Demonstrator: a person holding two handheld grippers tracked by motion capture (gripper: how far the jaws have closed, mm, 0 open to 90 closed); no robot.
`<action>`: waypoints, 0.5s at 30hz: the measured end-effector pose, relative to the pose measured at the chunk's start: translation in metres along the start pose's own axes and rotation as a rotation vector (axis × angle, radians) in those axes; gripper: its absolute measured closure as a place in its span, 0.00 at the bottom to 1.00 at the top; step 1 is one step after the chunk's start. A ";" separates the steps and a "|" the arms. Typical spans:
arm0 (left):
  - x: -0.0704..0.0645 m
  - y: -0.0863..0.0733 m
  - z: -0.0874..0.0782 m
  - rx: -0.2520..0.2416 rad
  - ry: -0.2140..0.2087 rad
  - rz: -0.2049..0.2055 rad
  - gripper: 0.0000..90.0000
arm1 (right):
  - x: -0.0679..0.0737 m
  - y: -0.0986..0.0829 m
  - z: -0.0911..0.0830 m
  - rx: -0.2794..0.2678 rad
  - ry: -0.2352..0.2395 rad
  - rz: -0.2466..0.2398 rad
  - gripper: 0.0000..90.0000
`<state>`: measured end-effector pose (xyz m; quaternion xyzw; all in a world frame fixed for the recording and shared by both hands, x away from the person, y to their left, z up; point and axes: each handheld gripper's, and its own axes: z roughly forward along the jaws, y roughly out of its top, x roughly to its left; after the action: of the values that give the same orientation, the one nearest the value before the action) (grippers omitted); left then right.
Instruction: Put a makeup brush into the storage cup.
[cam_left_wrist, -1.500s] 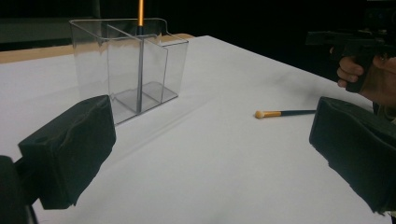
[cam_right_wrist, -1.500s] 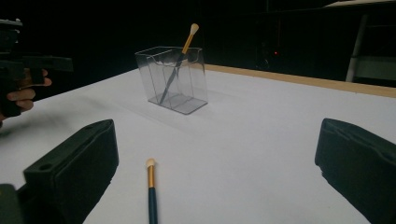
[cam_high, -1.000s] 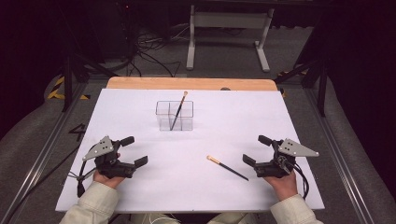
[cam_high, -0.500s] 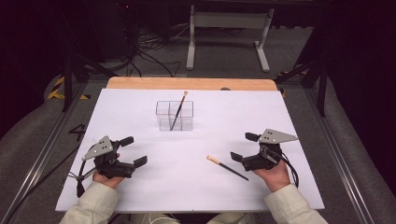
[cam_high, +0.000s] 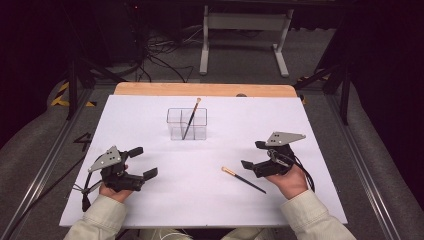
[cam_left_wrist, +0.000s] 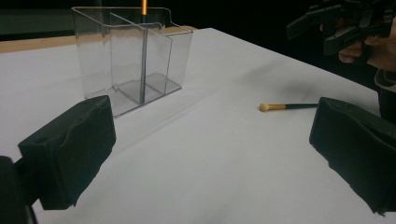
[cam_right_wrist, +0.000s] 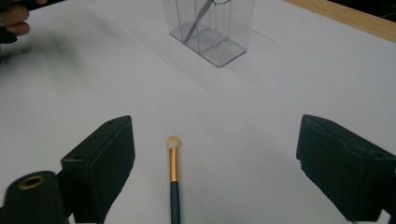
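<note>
We find no readable text, label, brand, number or sign on anything here; the white table cover (cam_high: 150, 115) and the clear plastic divided holder (cam_high: 187, 124) carry no print that we can make out.

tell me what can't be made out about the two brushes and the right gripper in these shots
- Brush on the table: its handle end is cut off by the right gripper view's bottom edge.
- Brush in the clear holder: its tip is cut off by the left gripper view's top edge.
- Right gripper: blurred at the left gripper view's top corner.
</note>
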<state>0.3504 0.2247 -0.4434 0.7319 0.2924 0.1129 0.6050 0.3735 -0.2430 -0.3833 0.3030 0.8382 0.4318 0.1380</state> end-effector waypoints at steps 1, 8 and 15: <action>0.000 0.000 0.000 0.002 0.000 0.001 0.01 | 0.000 0.001 0.000 0.006 -0.001 0.000 0.15; 0.000 -0.001 -0.002 0.010 0.006 0.005 0.01 | 0.000 0.011 0.004 0.111 0.002 -0.021 0.18; -0.001 -0.002 -0.003 0.017 0.007 -0.002 0.01 | 0.000 0.020 0.010 0.212 0.007 -0.037 0.15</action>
<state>0.3479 0.2272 -0.4439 0.7362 0.2963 0.1122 0.5980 0.3861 -0.2281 -0.3730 0.2990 0.8851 0.3393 0.1103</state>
